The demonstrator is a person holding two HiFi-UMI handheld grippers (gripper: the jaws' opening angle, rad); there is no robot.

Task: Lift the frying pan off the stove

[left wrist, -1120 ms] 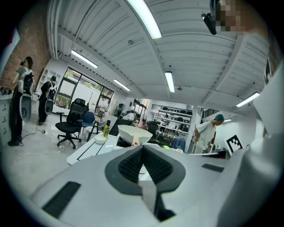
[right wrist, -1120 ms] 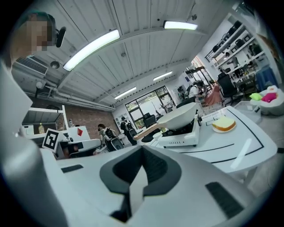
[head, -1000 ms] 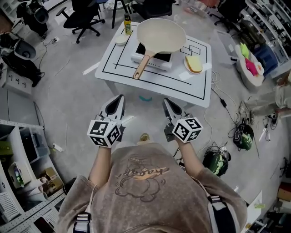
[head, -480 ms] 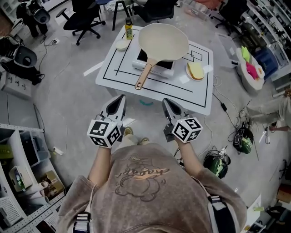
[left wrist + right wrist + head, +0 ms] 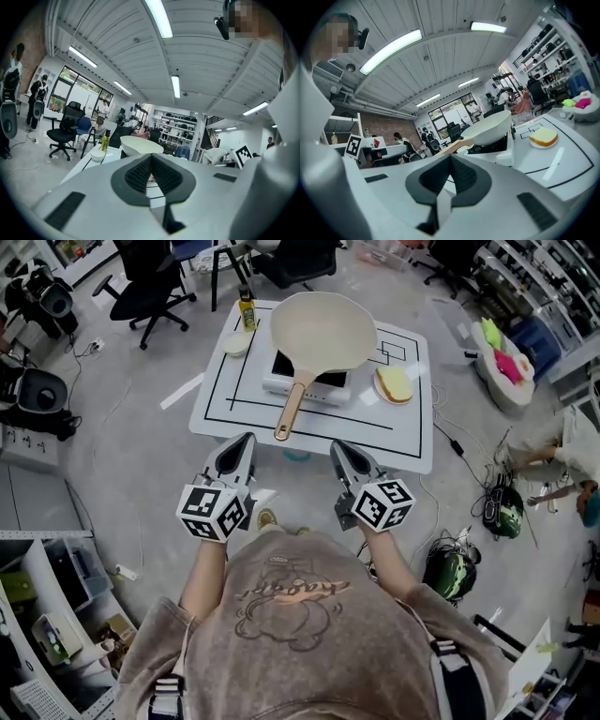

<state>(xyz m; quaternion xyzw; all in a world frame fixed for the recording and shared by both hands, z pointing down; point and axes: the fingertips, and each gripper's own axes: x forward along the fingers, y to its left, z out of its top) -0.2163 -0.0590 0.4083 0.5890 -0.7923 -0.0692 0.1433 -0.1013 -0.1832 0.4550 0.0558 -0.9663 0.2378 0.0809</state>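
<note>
A cream frying pan (image 5: 323,329) with a wooden handle (image 5: 290,413) rests on a white single-burner stove (image 5: 307,382) on a low white table (image 5: 412,432). The handle points toward me. Both grippers hang short of the table's near edge, above the floor. My left gripper (image 5: 241,442) is shut and empty. My right gripper (image 5: 339,447) is shut and empty too. The pan (image 5: 140,146) shows ahead in the left gripper view, and the pan (image 5: 490,130) rises above the stove in the right gripper view.
On the table stand a yellow bottle (image 5: 247,310), a small white bowl (image 5: 235,344) and a plate with bread (image 5: 394,384). Office chairs (image 5: 150,292) stand beyond the table. Cables and a helmet (image 5: 448,573) lie on the floor at right, shelving (image 5: 37,596) at left.
The table and pan have drifted slightly left and closer in the head view as I step forward. Both grippers keep their place in front of me, still shut.
</note>
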